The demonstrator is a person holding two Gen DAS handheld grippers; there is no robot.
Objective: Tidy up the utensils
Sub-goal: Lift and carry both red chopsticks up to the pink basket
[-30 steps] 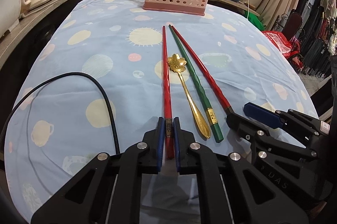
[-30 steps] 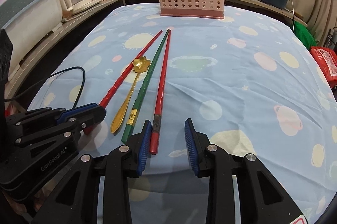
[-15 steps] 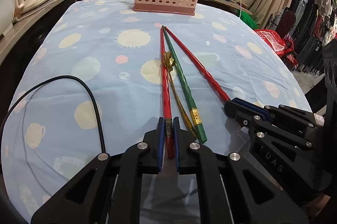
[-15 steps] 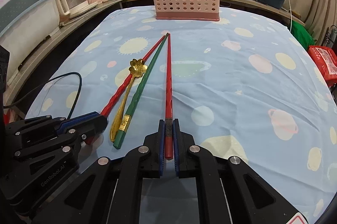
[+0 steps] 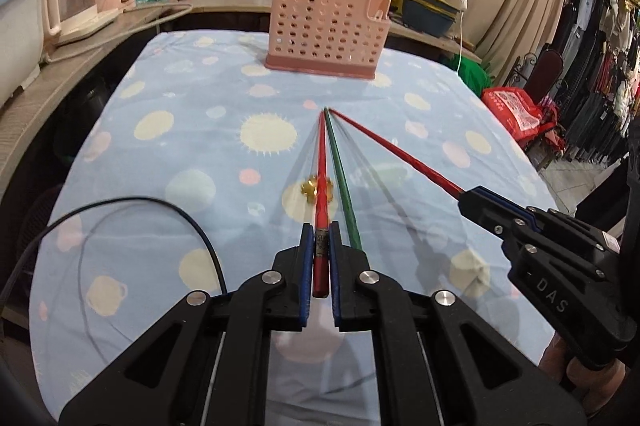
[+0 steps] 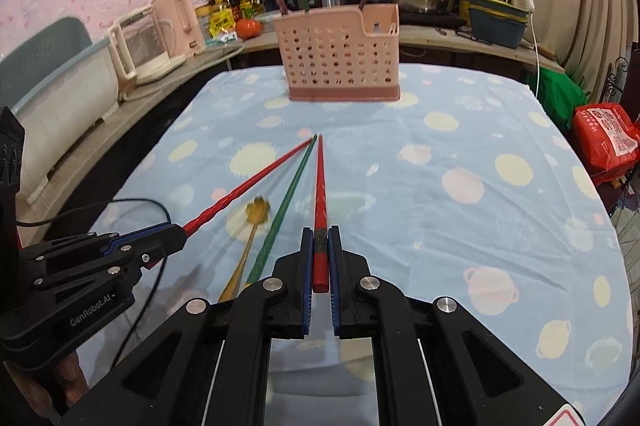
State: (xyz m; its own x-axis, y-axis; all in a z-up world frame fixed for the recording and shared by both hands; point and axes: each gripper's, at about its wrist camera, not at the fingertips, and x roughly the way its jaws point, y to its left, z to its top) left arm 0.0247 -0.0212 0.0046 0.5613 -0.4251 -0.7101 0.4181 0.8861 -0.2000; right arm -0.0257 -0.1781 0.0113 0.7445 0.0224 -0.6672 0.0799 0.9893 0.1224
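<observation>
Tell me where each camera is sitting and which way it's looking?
Left wrist: rides on the left gripper, looks along its red chopstick toward the pink basket; the right gripper shows at right.
Right wrist: rides on the right gripper, looks along its own red chopstick at the basket; the left gripper shows at left.
Shared: basket, green chopstick, gold spoon, blue tablecloth.

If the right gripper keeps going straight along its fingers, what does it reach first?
Likely the pink utensil basket. The right gripper, shut on a red chopstick, points at it over bare blue tablecloth; nothing else shows in that line, though height is unclear.
</observation>
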